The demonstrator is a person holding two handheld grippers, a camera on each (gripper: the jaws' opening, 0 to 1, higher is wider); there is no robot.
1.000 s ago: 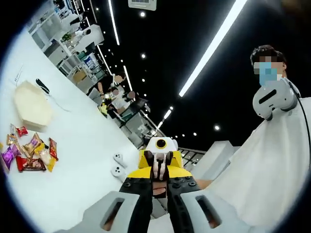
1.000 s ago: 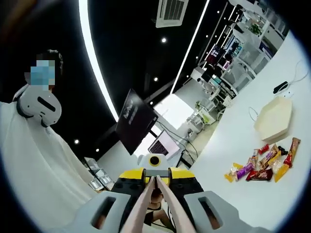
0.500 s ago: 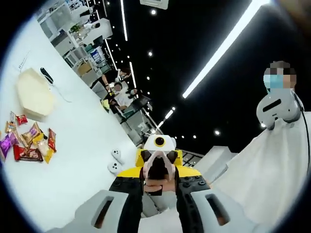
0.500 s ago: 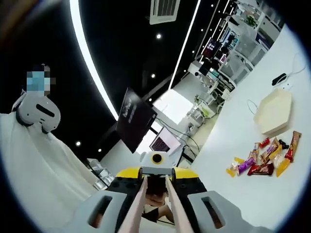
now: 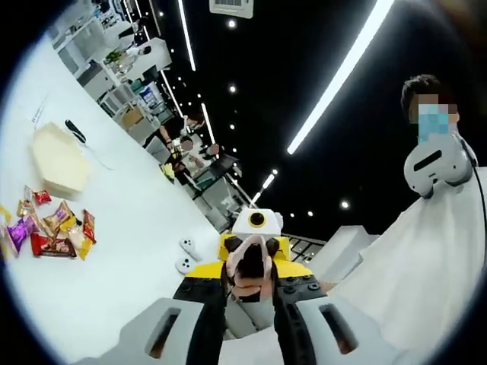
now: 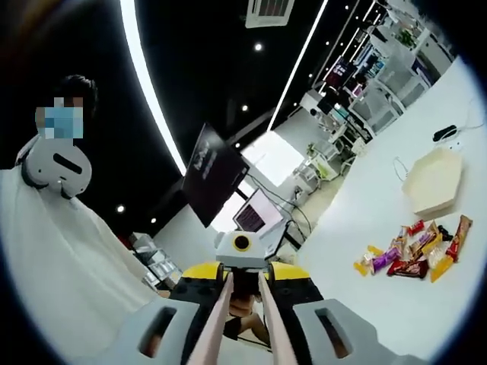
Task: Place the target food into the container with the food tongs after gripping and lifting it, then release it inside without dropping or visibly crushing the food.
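1. Far left of the left gripper view: one cream hexagonal container lies flat on the white tabletop, open side up, ready to take food. One black handheld device with a cable lies just beyond it.
2. The target food is one loose pile of coloured wrapped snack packets near the container, flat on the tabletop and untouched. There are roughly eight; the exact count is unclear.
3. Two small white controllers sit side by side, well apart from the pile.
4. Left tool: black jaws parted, nothing between them. It is raised off the tabletop and faces the other tool, likely a ready pose.
5. Right tool: one yellow-black body seen head-on. In the right gripper view two beige tong arms rise from it, parted and gripping nothing.
6. Both tools are well apart from the food, so by my judgement gripping has not started.
7. Right side: one person in a white garment holds the tools.
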